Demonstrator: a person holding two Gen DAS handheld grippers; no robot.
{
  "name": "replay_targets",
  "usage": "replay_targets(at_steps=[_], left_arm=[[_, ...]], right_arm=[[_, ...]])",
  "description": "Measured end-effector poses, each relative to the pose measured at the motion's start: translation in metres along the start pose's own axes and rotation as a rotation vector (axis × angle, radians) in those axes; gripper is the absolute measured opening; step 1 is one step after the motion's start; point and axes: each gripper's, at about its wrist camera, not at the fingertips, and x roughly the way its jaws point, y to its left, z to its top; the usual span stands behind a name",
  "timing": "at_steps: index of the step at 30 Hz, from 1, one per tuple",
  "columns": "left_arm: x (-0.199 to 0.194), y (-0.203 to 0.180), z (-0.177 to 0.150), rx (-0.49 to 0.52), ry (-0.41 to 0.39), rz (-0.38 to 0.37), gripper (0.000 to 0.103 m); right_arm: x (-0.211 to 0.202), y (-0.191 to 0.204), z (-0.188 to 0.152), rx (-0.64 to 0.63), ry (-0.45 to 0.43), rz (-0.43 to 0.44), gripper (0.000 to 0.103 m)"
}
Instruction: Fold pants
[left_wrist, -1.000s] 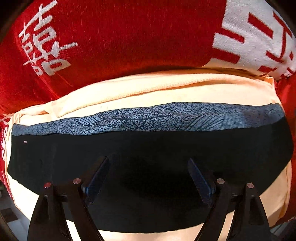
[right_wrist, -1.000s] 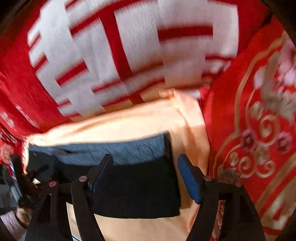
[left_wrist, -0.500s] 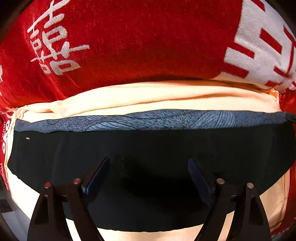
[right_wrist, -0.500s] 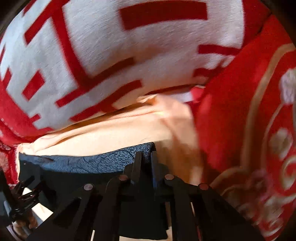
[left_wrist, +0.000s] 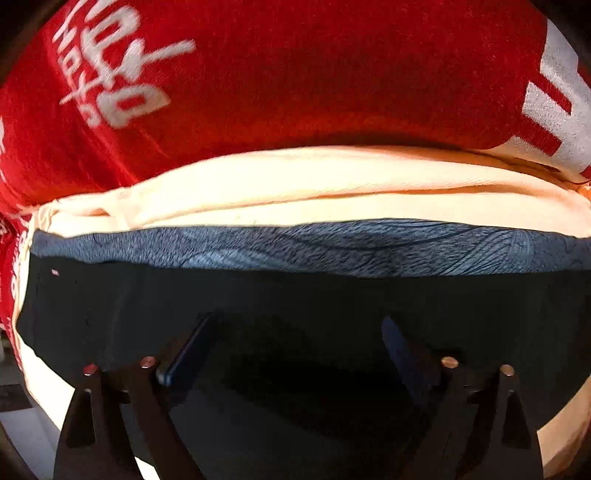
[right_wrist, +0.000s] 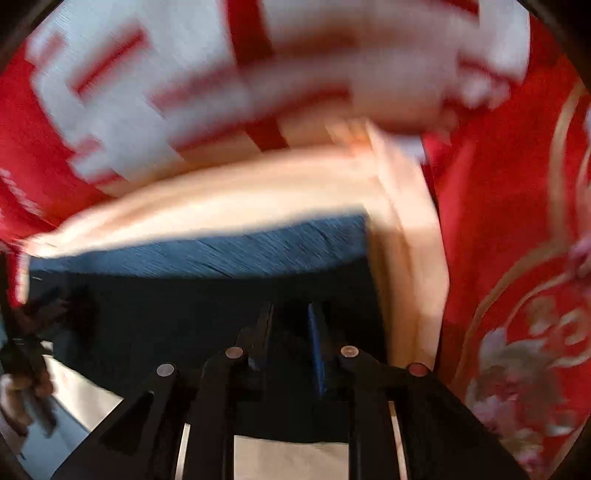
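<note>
The black pants lie folded on a cream cloth, with their grey-blue patterned waistband along the far edge. My left gripper is open, its fingers spread wide over the black fabric. In the blurred right wrist view the pants end at a right-hand edge near the cream cloth. My right gripper has its jaws nearly together over the black fabric near that edge; whether it pinches the fabric is unclear.
A red blanket with white characters lies behind the cream cloth. A red cover with gold and floral pattern lies to the right. The other gripper and hand show at the left edge of the right wrist view.
My right gripper closed from wide open to nearly shut over the pants' right end and is moving, blurring the view. My left gripper stays open and has edged closer to the pants.
</note>
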Motion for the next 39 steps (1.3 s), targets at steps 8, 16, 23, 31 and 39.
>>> replay_targets(at_steps=[8, 16, 23, 31, 39], left_arm=[[-0.02, 0.04, -0.02, -0.015, 0.015, 0.039, 0.093], [-0.004, 0.054, -0.041, -0.017, 0.05, 0.082, 0.093], [-0.003, 0.05, -0.038, -0.012, 0.037, 0.077, 0.093], [0.002, 0.067, -0.034, 0.007, 0.036, 0.071, 0.093], [-0.026, 0.091, -0.051, -0.029, 0.015, 0.06, 0.093]], right_arm=[[-0.043, -0.013, -0.082, 0.099, -0.068, 0.085, 0.024], [-0.021, -0.058, -0.115, 0.391, -0.106, 0.201, 0.025], [-0.026, -0.075, -0.098, 0.504, -0.178, 0.125, 0.013], [-0.015, -0.093, -0.107, 0.512, -0.124, 0.07, 0.045], [-0.055, -0.048, -0.124, 0.256, -0.138, -0.008, 0.047]])
